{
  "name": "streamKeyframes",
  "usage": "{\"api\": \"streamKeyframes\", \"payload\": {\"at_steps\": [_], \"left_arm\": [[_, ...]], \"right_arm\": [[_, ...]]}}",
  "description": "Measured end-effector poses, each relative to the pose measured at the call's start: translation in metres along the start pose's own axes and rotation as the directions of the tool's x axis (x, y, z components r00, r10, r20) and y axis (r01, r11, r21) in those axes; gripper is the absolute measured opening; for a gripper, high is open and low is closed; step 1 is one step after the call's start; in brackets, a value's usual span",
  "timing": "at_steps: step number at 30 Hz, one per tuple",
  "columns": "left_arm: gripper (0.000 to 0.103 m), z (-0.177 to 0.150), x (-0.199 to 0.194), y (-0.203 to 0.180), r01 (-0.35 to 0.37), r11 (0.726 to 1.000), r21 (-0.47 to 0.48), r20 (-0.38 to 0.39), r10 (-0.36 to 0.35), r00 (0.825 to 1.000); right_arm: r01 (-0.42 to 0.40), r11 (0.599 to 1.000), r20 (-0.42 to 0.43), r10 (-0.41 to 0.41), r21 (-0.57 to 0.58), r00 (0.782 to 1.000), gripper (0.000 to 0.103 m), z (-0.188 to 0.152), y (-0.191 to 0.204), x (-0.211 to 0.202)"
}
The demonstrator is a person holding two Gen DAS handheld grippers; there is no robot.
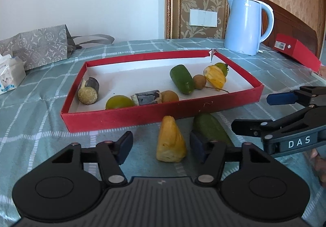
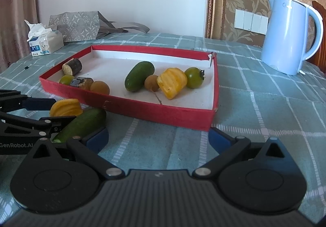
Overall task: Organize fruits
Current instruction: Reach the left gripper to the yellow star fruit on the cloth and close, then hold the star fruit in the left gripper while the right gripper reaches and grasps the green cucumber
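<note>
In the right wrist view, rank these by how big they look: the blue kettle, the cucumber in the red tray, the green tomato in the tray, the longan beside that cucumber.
Largest to smallest:
1. blue kettle
2. cucumber in the red tray
3. green tomato
4. longan, only slightly smaller-looking than the tomato.

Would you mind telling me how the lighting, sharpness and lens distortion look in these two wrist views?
Left wrist view: soft daylight, a faint shadow beside the red tray, fruit sharp, strong fisheye bending the table edge and the kettle. Right wrist view: similar even light, no harsh glare, dark vignetted corners, and the tray's rim bowed by the lens.
</note>
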State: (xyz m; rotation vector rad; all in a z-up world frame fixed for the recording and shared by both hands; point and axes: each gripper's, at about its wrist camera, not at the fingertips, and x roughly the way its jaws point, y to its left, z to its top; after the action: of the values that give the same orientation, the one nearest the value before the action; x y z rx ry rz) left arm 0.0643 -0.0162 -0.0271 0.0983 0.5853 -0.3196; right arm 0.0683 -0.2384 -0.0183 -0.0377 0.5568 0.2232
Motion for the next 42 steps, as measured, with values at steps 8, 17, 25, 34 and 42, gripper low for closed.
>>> {"api": "streamKeyframes", "payload": {"at_steps": [8, 17, 25, 34, 42], "left_arm": [[0.033, -0.002, -0.002, -0.005, 0.013, 1.000, 0.000, -0.006, -0.013, 1.000], [0.030, -0.003, -0.004, -0.007, 0.001, 1.000, -0.008, 0.004, -0.001, 1.000], [0.030, -0.006, -0.012, 0.003, -0.054, 0.996, -0.071, 0.017, 0.055, 0.998], [0.030, -0.010, -0.016, 0.029, -0.156, 0.968, -0.195, -0.001, 0.159, 0.987], [0.030, -0.010, -0.013, 0.033, -0.163, 0.963, -0.217, -0.010, 0.164, 0.986]], "right_arm": [[0.000, 1.000, -0.007, 0.000, 0.004, 1.000, 0.103, -0.001, 0.000, 0.001], [-0.004, 1.000, -0.020, 0.005, 0.014, 1.000, 0.103, -0.001, -0.002, 0.003], [-0.010, 1.000, -0.023, 0.010, 0.021, 1.000, 0.103, -0.002, -0.003, 0.004], [-0.060, 0.997, -0.012, 0.061, 0.051, 0.998, 0.103, -0.002, -0.004, 0.002], [-0.165, 0.977, -0.008, 0.167, 0.134, 0.986, 0.103, -0.004, 0.006, -0.002]]}}
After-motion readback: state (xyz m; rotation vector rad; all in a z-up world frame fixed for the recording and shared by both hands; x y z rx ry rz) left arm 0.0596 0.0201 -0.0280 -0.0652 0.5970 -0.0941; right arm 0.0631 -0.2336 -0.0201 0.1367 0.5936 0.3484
